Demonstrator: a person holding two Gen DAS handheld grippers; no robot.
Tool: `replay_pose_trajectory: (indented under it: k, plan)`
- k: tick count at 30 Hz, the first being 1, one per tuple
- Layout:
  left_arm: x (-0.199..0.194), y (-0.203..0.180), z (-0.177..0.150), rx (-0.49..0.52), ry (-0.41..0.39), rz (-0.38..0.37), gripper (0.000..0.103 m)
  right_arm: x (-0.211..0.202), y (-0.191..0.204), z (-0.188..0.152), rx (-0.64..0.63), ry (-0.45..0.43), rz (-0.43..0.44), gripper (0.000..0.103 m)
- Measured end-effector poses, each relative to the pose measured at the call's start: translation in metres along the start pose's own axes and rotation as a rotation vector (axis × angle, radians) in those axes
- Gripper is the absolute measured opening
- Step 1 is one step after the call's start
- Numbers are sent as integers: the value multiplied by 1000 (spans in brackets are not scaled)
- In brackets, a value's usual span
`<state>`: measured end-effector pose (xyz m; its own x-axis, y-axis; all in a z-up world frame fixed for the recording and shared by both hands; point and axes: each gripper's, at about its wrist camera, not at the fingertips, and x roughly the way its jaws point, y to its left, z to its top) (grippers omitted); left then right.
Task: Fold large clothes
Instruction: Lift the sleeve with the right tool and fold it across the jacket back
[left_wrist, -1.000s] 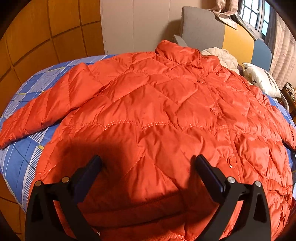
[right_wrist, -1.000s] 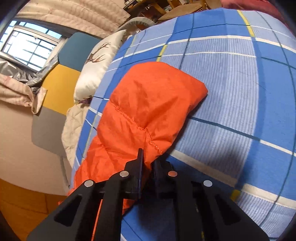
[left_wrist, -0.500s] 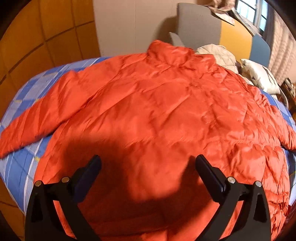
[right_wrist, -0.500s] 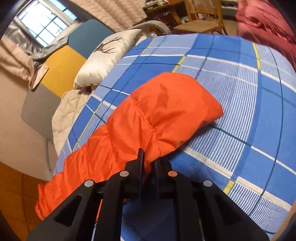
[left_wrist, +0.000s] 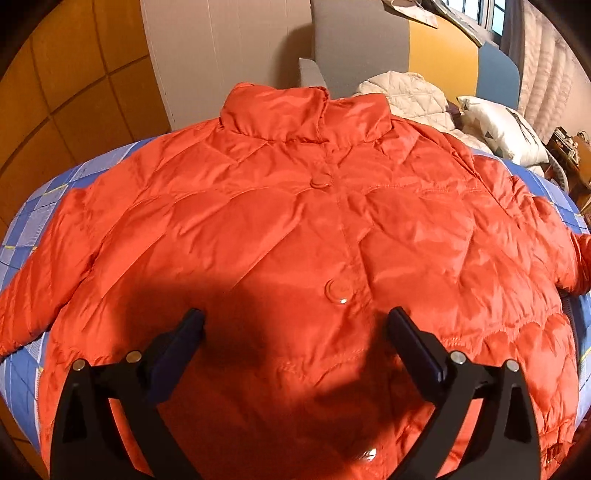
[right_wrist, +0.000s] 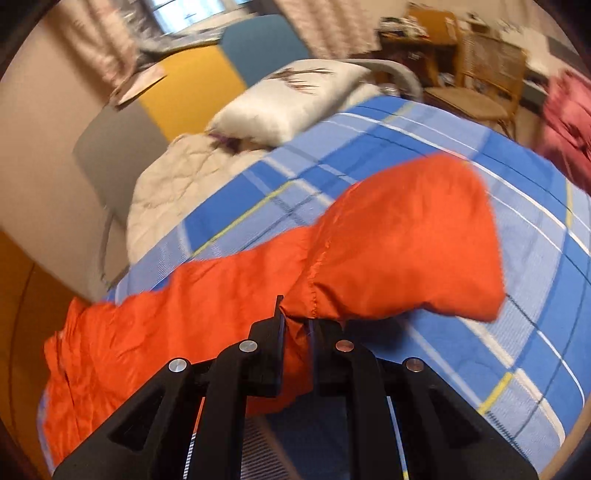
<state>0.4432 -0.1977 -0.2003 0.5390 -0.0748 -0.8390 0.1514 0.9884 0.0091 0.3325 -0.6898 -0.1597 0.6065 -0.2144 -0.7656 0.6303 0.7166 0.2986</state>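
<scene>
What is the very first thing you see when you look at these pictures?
The big bright orange puffy jacket, spread front-up across the blue checked bedsheet, buttons down its middle. Next, one orange sleeve is pinched in the shut right tool, while the left tool hangs open over the jacket's lower front. A white pillow sits at the head of the bed.
</scene>
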Motion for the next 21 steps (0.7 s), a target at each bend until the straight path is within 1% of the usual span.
replay_pose_trajectory:
  k: [5, 8, 14, 16, 18, 20, 21]
  plan:
    - [3, 0, -2, -4, -3, -16, 98, 0, 54, -14, -141, 18, 56, 10]
    - [4, 2, -5, -9, -3, -24, 98, 1, 89, -28, -234, 36, 90, 10]
    - [2, 0, -8, 5, -8, -34, 97, 8, 128, -55, -344, 84, 100, 10]
    - [1, 0, -6, -3, -2, -57, 97, 10, 139, -65, -384, 97, 96, 10]
    - [-2, 0, -3, -21, 7, -102, 97, 13, 148, -71, -408, 106, 96, 10]
    - [-3, -3, 1, -32, 14, -131, 97, 14, 154, -75, -424, 114, 97, 10]
    - [-3, -4, 3, -42, 20, -160, 97, 15, 156, -77, -428, 116, 93, 10]
